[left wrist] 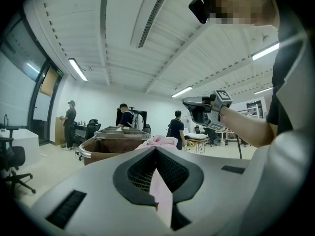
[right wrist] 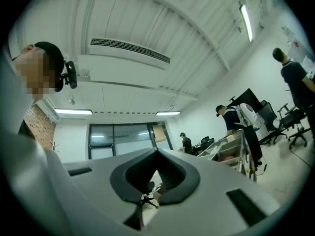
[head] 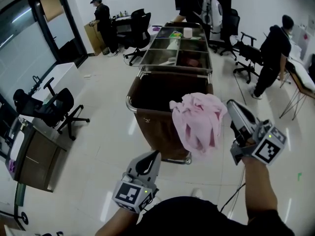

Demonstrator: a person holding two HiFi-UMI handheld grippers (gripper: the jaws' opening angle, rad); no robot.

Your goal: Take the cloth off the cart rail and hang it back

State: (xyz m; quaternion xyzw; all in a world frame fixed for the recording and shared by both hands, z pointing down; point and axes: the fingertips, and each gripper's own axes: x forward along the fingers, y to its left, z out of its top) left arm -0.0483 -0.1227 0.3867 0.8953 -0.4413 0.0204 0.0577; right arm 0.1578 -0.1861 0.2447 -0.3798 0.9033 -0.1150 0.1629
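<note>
- Cloth (head: 199, 119), pink and bunched up, hangs on the near corner of the cart (head: 152, 127).
- Left gripper (head: 155, 154) and right gripper (head: 230, 103) both have their jaws pressed together, holding nothing.
- Closed jaws might only bump the cloth, so it could slide off the cart.

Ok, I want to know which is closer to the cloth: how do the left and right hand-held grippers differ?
The right hand-held gripper is held high, beside the right edge of the pink cloth; the left hand-held gripper sits lower, short of the cart. The left one aims at the cloth; the right one's own view shows no cloth. Shared: both have jaws together, and neither holds the cloth.
</note>
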